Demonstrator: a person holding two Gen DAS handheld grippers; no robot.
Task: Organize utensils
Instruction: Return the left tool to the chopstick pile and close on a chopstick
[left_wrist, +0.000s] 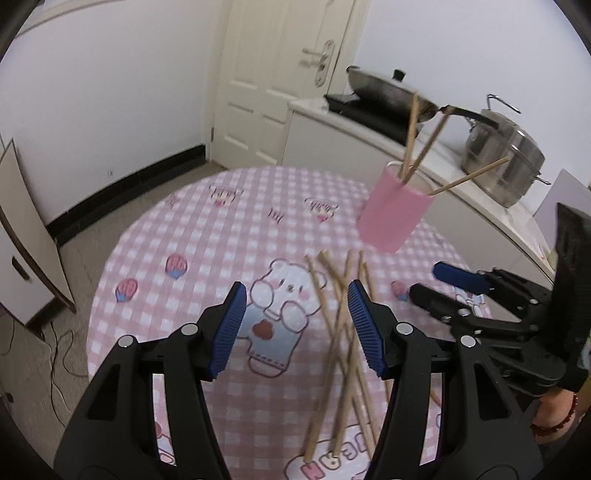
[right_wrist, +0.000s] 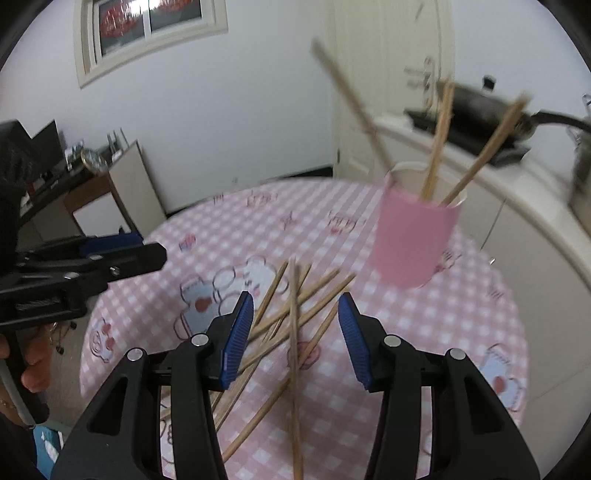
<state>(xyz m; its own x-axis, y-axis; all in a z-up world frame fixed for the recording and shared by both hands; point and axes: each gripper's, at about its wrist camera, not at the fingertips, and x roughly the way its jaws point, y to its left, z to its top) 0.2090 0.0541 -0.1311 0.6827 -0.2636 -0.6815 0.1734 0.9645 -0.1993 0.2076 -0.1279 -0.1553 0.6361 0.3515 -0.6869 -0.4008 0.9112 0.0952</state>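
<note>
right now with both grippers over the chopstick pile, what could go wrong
The loose chopsticks lie crossed over each other, so the right hand-held gripper, open above them, may pinch several or flick one off the table. The pink cup already holds three splayed sticks and stands close by; a bump could tip it.

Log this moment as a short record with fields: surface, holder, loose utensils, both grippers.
surface: round table under a pink checked cloth with cartoon bears
holder: pink cup standing upright on the far side of the table, three chopsticks leaning in it
loose utensils: pile of wooden chopsticks lying crossed on the cloth, nearer than the cup
left gripper: fingers apart, nothing between them, above the pile's left edge
right gripper: fingers apart, over the pile, holding nothing
background: wok and steel pot on the counter
</note>
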